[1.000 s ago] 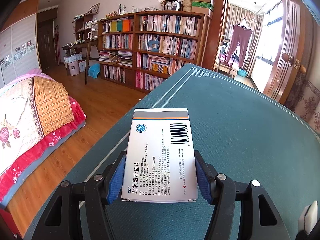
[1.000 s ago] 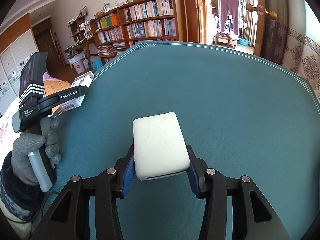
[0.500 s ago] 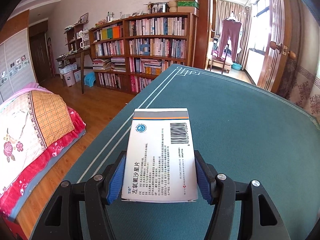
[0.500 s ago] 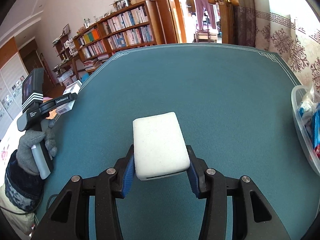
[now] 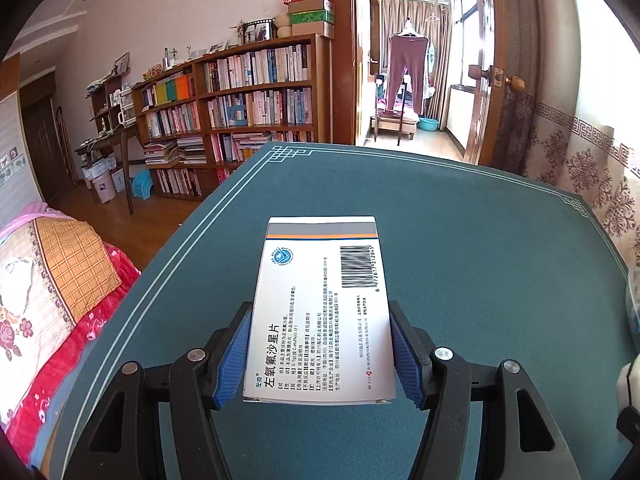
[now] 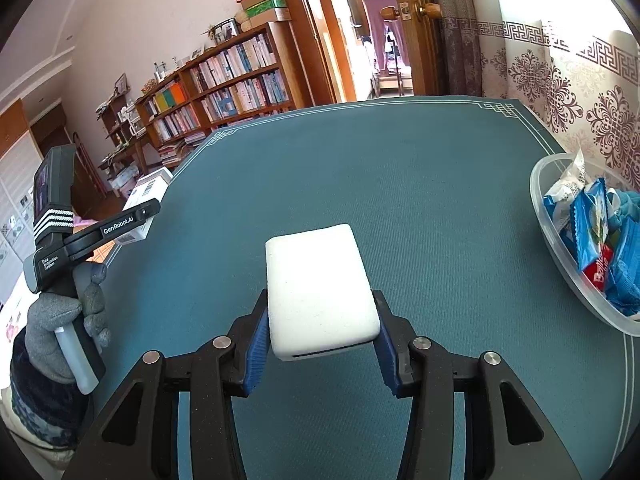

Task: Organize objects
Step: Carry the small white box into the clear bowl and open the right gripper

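Two handheld grippers are above one table covered in teal cloth (image 5: 460,220), each holding one item. The left gripper (image 5: 320,354) has its two blue-padded fingers (image 5: 234,358) pressed against the long sides of one white medicine box (image 5: 320,312), printed with Chinese text and a single barcode. The box lies flat between the pads, its far end sticking out past them over the cloth near the table's left edge.

The right gripper (image 6: 320,340) is closed the same way on one plain white rectangular block (image 6: 318,292) with rounded corners, held over the middle of the table. Seen from the right wrist camera, the left gripper appears at the far left, gripped by one grey-gloved hand (image 6: 66,318), with the medicine box poking out beyond it.

At the table's right edge sits one clear plastic tub (image 6: 560,248) holding several blue snack packets (image 6: 588,226); the exact count is unclear because they overlap. Beyond the table stand one tall wooden bookcase (image 5: 256,108) and one bed (image 5: 52,280).
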### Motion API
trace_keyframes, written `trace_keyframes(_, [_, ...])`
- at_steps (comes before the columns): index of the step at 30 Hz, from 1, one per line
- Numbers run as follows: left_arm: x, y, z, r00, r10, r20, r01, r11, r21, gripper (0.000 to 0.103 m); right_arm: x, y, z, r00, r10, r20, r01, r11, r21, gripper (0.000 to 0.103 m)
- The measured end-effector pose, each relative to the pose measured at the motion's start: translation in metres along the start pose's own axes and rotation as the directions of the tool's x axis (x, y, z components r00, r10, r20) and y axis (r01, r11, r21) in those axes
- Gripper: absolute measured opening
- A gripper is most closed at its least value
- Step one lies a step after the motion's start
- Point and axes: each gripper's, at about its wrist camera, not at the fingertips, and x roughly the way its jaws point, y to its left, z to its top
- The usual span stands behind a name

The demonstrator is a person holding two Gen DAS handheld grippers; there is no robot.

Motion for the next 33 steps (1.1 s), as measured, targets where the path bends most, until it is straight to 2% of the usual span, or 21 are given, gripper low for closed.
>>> trace_keyframes(21, [-0.014,-0.096,-0.027,0.991,-0.107,-0.075,0.116,0.985,0.127,0.066,-0.057,-0.082,-0.018,0.994,-0.077,0.082,0.067,0.99,0.12,0.048])
trace_keyframes(26, [-0.019,-0.114,-0.032,0.988,-0.128,-0.081,0.139,0.977,0.159,0.066,-0.079,-0.108,-0.014,0.982,-0.133,0.135,0.111,0.981,0.16,0.048])
trace_keyframes(33, [-0.028,-0.139,-0.041,0.982,-0.163,-0.094,0.179,0.963,0.203,0.066,-0.104,-0.15,0.003,0.95,-0.24,0.198,0.194,0.955,0.225,0.048])
